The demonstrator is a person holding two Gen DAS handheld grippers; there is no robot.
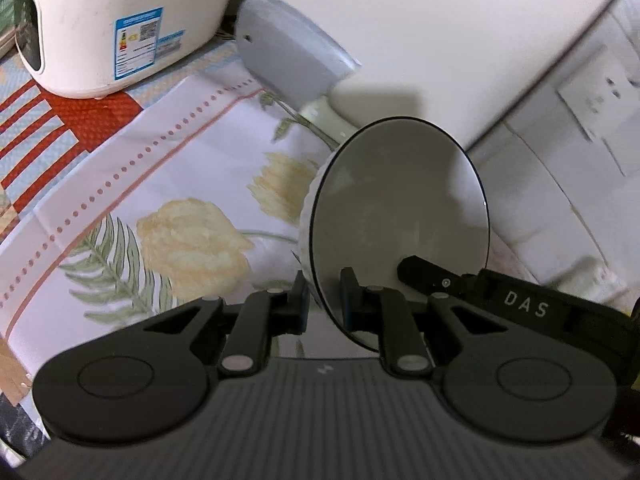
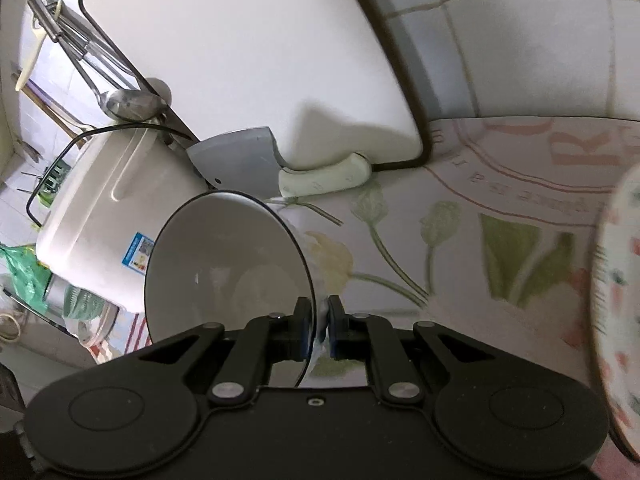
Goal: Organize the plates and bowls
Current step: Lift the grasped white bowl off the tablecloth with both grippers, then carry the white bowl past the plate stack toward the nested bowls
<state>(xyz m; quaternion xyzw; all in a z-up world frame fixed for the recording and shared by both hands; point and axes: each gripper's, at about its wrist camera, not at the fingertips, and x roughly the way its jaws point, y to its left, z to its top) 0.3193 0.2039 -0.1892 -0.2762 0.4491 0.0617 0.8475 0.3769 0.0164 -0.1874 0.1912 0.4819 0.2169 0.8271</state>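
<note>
A white bowl with a thin dark rim (image 1: 400,216) is held tilted on its side above the flowered tablecloth. My left gripper (image 1: 325,300) is shut on the bowl's rim, one finger inside and one outside. My right gripper (image 2: 319,320) is shut on a rim of a bowl of the same look (image 2: 228,264); its tip also shows inside the bowl in the left wrist view (image 1: 424,270). I cannot tell for sure that both hold the same bowl. A patterned plate (image 2: 616,288) shows at the right edge of the right wrist view.
A white rice cooker (image 1: 120,20) stands at the back left. A cleaver with a grey blade (image 1: 288,48) and a large white cutting board (image 1: 440,40) lean against the tiled wall. Ladles and spoons (image 2: 120,96) hang behind the cooker.
</note>
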